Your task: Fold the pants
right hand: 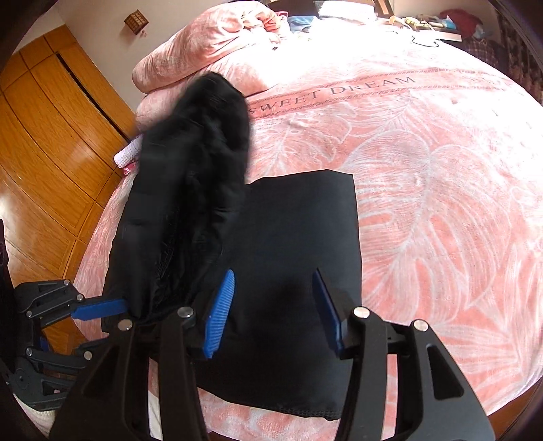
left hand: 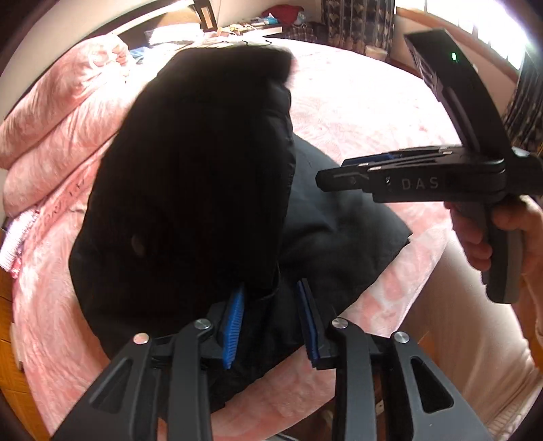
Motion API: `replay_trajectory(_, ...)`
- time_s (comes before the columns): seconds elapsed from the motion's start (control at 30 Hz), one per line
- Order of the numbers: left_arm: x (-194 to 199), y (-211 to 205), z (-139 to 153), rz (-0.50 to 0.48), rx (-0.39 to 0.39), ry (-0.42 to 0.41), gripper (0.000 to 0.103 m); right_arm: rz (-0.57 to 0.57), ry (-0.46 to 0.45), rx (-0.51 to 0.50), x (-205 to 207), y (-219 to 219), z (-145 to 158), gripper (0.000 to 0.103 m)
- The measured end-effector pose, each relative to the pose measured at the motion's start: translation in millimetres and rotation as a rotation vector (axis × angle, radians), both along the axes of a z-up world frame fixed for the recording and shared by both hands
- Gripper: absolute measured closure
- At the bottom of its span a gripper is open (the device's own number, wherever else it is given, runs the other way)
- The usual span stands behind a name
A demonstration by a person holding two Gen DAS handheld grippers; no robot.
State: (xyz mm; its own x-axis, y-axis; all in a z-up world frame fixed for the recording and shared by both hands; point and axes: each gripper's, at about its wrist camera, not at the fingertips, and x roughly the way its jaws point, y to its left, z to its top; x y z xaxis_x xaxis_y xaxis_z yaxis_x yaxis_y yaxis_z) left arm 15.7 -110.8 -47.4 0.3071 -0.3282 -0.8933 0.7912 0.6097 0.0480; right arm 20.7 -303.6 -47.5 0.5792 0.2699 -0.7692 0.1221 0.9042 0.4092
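Black fabric pants lie partly folded on the pink leaf-patterned bedspread, one bunched end raised above the flat part. The left gripper appears to pinch that raised end; the right gripper hovers over the flat panel, jaws spread. A weak pinch could drop the raised end crooked.

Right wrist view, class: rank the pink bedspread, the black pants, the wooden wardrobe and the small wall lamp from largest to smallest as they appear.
1. Pink bedspread, filling most of the view.
2. Black pants, though they lie nearest the camera, which enlarges them.
3. Wooden wardrobe, partly cut off at the left edge, so second and third are unsure.
4. Wall lamp, clearly smallest.
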Motion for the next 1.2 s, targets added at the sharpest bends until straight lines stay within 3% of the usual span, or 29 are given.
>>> replay_trajectory(0.13,14,23,1,0.082,-0.109,0.105,0.071,-0.019,-0.011,-0.008,-2,-13,6,0.050)
replay_trajectory(0.2,25,40,0,0.164,-0.158,0.142,0.071,-0.023,-0.019,0.017,-3,-19,9,0.045)
replay_trajectory(0.3,53,69,-1,0.326,-0.238,0.194,0.070,-0.008,-0.033,0.044,6,-22,15,0.044)
replay_trajectory(0.47,90,100,-12,0.511,-0.277,0.209,0.070,0.076,-0.025,0.020,42,-11,25,0.043)
replay_trajectory(0.63,110,104,-25,0.590,-0.291,0.232,0.068,0.144,0.010,0.023,91,-8,23,0.030)
replay_trajectory(0.77,108,100,-27,0.579,-0.325,0.246,0.049,0.219,0.100,0.072,133,-14,2,0.022)
replay_trajectory(0.83,107,96,-27,0.565,-0.320,0.233,0.031,0.248,0.141,0.084,146,-14,-10,0.020)
replay_trajectory(0.9,104,93,-26,0.553,-0.315,0.218,0.019,0.261,0.171,0.105,156,-15,-22,0.017)
replay_trajectory(1.0,103,90,-26,0.548,-0.303,0.202,0.015,0.282,0.200,0.168,166,-15,-39,0.013)
replay_trajectory(1.1,103,91,-25,0.555,-0.307,0.204,0.015,0.292,0.207,0.236,172,-16,-49,0.014)
replay_trajectory(1.17,104,93,-26,0.562,-0.318,0.212,0.015,0.299,0.189,0.275,172,-16,-50,0.026)
replay_trajectory(1.2,104,93,-25,0.562,-0.323,0.215,0.015,0.308,0.177,0.305,172,-16,-48,0.045)
